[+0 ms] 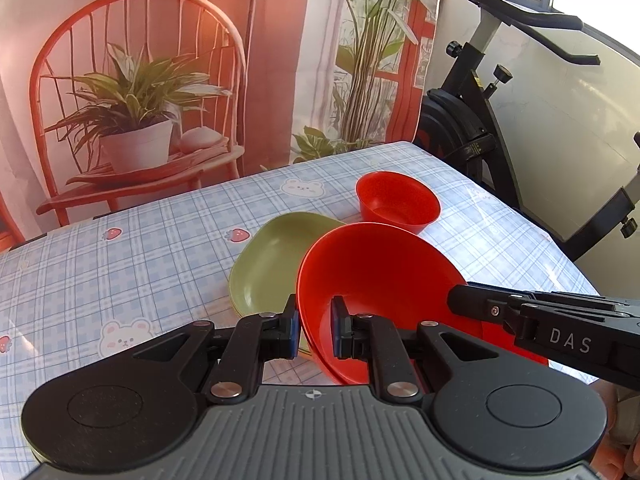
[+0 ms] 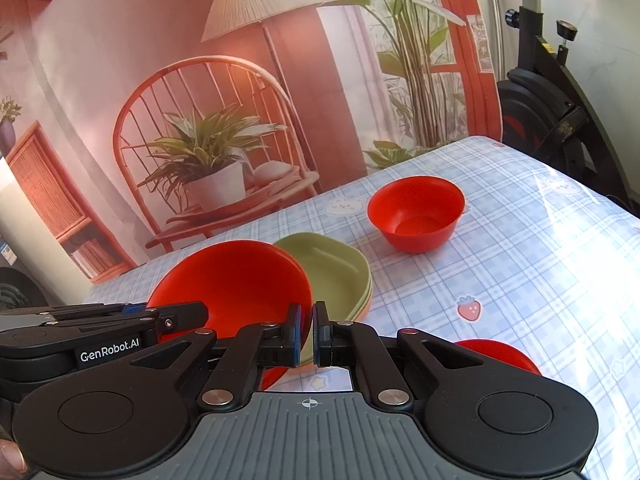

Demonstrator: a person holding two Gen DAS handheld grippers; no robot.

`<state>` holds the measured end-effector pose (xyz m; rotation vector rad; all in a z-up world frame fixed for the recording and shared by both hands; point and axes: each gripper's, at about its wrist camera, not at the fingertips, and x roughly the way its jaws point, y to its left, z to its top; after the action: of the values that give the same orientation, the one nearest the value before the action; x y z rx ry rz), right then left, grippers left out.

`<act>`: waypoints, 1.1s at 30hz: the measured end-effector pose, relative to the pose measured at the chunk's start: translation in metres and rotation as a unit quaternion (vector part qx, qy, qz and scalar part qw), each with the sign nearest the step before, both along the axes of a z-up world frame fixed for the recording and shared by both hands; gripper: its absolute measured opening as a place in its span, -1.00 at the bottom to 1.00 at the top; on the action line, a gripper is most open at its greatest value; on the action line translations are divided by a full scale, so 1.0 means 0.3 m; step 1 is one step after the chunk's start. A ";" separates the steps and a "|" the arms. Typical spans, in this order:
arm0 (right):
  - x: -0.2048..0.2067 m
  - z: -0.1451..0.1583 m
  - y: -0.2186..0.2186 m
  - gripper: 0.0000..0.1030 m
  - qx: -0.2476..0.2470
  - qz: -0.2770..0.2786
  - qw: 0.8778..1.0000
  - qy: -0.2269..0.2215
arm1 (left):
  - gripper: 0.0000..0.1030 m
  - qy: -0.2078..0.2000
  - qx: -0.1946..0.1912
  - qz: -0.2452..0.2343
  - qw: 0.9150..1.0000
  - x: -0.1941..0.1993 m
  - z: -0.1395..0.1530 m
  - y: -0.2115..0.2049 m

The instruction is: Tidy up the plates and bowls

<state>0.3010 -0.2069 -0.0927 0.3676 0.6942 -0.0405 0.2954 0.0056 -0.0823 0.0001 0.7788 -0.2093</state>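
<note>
Both grippers hold a large red bowl (image 1: pixel 380 280) by its rim, tilted above a stack of green plates (image 1: pixel 268 264). My left gripper (image 1: pixel 316 328) is shut on the near rim. In the left wrist view my right gripper (image 1: pixel 456 300) comes in from the right and clamps the bowl's right edge. In the right wrist view the right gripper (image 2: pixel 307 334) pinches the large red bowl (image 2: pixel 240 280) at its right rim, and the left gripper (image 2: pixel 200 314) grips the left rim. The green plates (image 2: pixel 336 268) lie just behind it. A small red bowl (image 2: pixel 416 216) stands upright farther back on the table (image 2: pixel 540 280).
Another red dish (image 2: pixel 500 354) lies close to the right gripper, partly hidden. The checked tablecloth (image 1: pixel 120 280) ends at a printed backdrop (image 1: pixel 160 80) showing a chair and plants. An exercise bike (image 1: pixel 480 120) stands past the table's right edge.
</note>
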 end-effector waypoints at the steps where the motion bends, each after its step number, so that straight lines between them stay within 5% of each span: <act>1: -0.015 -0.003 -0.019 -0.90 0.006 -0.005 1.000 -0.001 | -0.69 0.004 -0.002 -0.004 1.000 -0.001 -0.008 -0.015; 20: -0.215 -0.076 -0.287 -0.90 0.003 -0.091 0.996 0.006 | -0.69 0.045 -0.007 -0.098 0.994 0.003 -0.133 -0.289; 33: -0.253 -0.143 -0.338 -0.90 0.012 -0.107 0.994 0.026 | -0.68 0.055 0.034 -0.125 0.990 -0.012 -0.192 -0.359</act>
<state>0.2251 -0.3084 -0.1356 0.4642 0.7043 -0.2460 0.2917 -0.1020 -0.1398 0.1518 0.8959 -0.4241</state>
